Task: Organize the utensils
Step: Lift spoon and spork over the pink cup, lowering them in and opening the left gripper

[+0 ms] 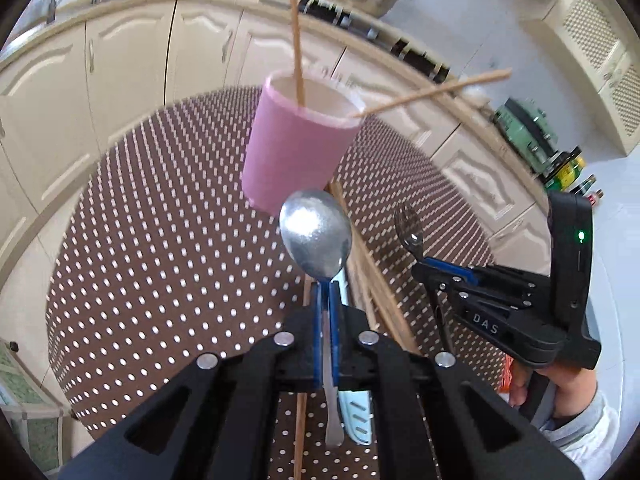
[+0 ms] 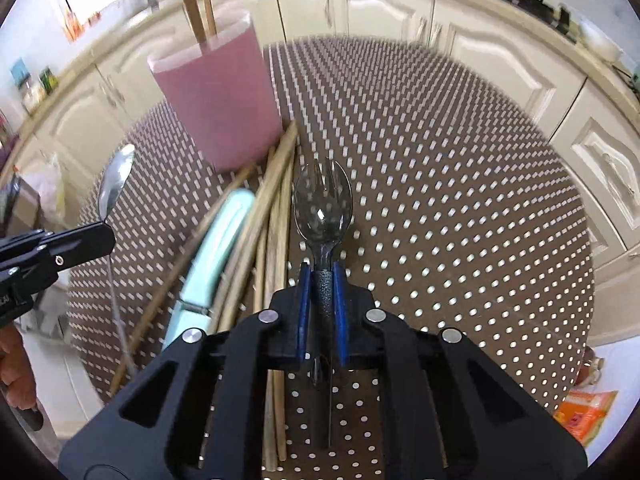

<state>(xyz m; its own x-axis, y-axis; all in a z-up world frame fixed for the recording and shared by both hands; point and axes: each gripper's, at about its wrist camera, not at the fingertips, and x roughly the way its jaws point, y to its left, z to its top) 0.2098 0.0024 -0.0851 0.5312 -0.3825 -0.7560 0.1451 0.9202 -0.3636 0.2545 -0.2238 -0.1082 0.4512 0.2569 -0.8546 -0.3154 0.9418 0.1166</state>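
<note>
**Both grippers loaded beside the pink cup**

While the left gripper (image 1: 329, 280) clamps its blue-padded fingers (image 1: 317, 308) on the handle of a metal spoon (image 1: 316, 234), bowl raised toward the pink cup (image 1: 294, 156), the right gripper (image 2: 322, 276) grips a dark plastic spork (image 2: 323, 210) by its neck, tines pointing forward. The cup stands on the brown perforated tabletop (image 1: 160, 240) with two wooden chopsticks (image 1: 297, 40) leaning out of it. A loose bundle of chopsticks (image 2: 272, 232) and a pale blue knife (image 2: 212, 256) lie on the tabletop just beside the cup's base, beneath both grippers. Cream cabinets (image 2: 380, 4) ring the background.
</note>
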